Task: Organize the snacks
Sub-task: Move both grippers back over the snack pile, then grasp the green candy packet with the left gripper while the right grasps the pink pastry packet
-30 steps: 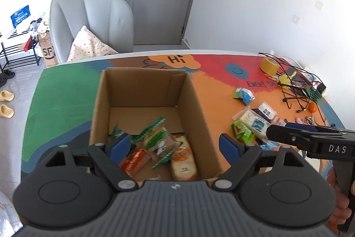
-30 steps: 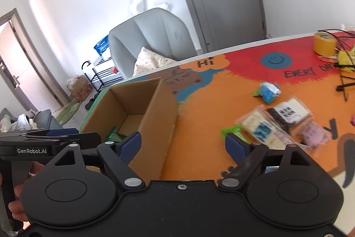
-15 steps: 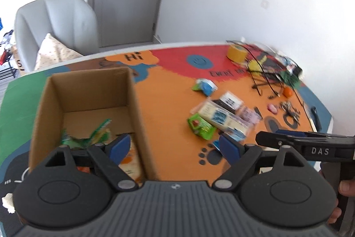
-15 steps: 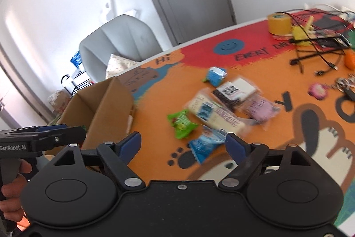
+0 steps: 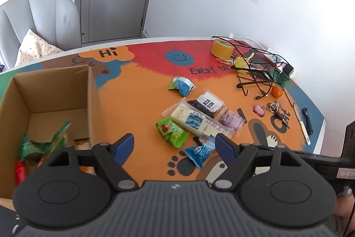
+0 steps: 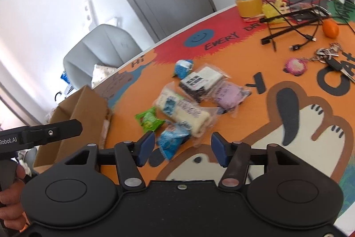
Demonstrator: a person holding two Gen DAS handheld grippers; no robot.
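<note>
An open cardboard box (image 5: 53, 90) (image 6: 84, 110) stands at the table's left with several snack packets (image 5: 44, 143) inside. Loose snacks lie on the orange mat: a green packet (image 5: 173, 130) (image 6: 149, 120), a long white pack (image 5: 197, 121) (image 6: 182, 110), a small blue packet (image 5: 199, 151) (image 6: 173, 140), a black-and-white pack (image 5: 207, 102) (image 6: 199, 81), a purple one (image 5: 230, 119) (image 6: 228, 93) and a far blue one (image 5: 183, 84) (image 6: 183, 67). My left gripper (image 5: 175, 144) is open and empty, above the mat by the box. My right gripper (image 6: 180, 147) is open and empty, just over the small blue packet.
A yellow tape roll (image 5: 221, 48), a wire rack with cables (image 5: 255, 68), an orange ball (image 5: 276, 91) and keys (image 5: 277, 109) crowd the table's right end. A grey chair (image 5: 37, 21) stands behind the table. The table's edge (image 5: 319, 139) is at the right.
Both grippers have swung right, away from the box and toward the loose snacks. The right gripper has come down close over the small blue packet. Both stay open.
</note>
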